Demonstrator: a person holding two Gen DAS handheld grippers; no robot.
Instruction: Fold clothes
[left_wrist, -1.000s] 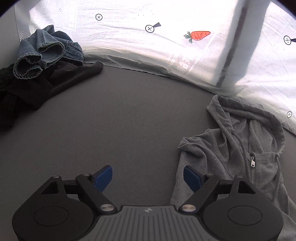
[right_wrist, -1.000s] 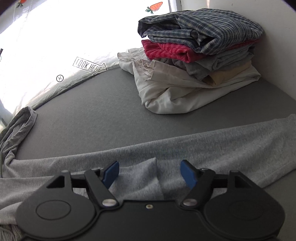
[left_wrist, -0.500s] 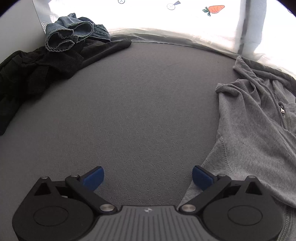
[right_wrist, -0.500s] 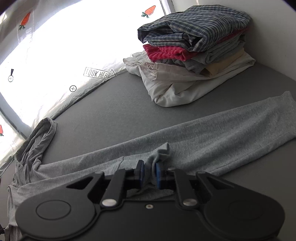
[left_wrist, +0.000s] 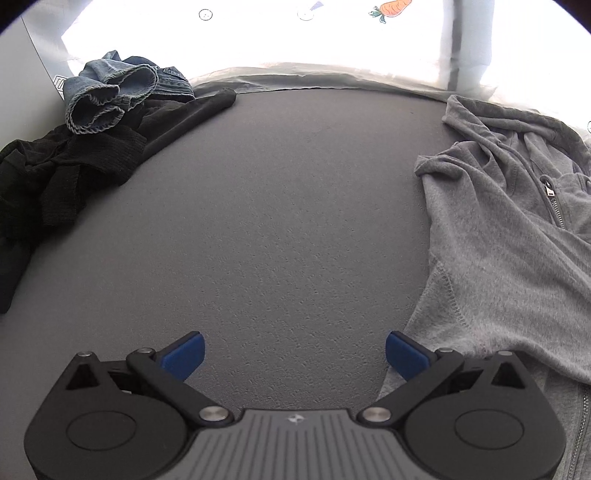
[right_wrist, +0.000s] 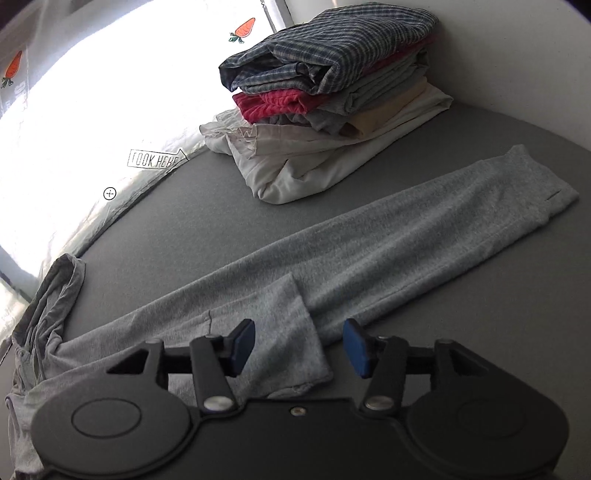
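My left gripper (left_wrist: 293, 352) has its jaws spread as wide as they go, with nothing between them but bare grey desk (left_wrist: 280, 221). The grey zip hoodie (left_wrist: 517, 236) lies to the right of those jaws; its near edge runs just beside and under the right-hand blue pad, though I cannot tell whether pad and cloth touch. On my right gripper (right_wrist: 297, 347) the jaws stand about half open and are opening at this moment, and they grip nothing. A folded-back flap of the hoodie (right_wrist: 280, 332) lies flat on the desk below and between those pads, more toward the left one, while the right pad sits over the flap's edge and bare desk. The hoodie's long sleeve (right_wrist: 424, 236) stretches away to the right beyond the jaws, flat on the desk, cuff at the far end. Behind the sleeve stands a stack of folded clothes (right_wrist: 332, 96), a plaid shirt on top. In the left wrist view, a heap of dark clothes (left_wrist: 66, 166) with blue denim (left_wrist: 114, 92) on it lies far left, well apart from the jaws.
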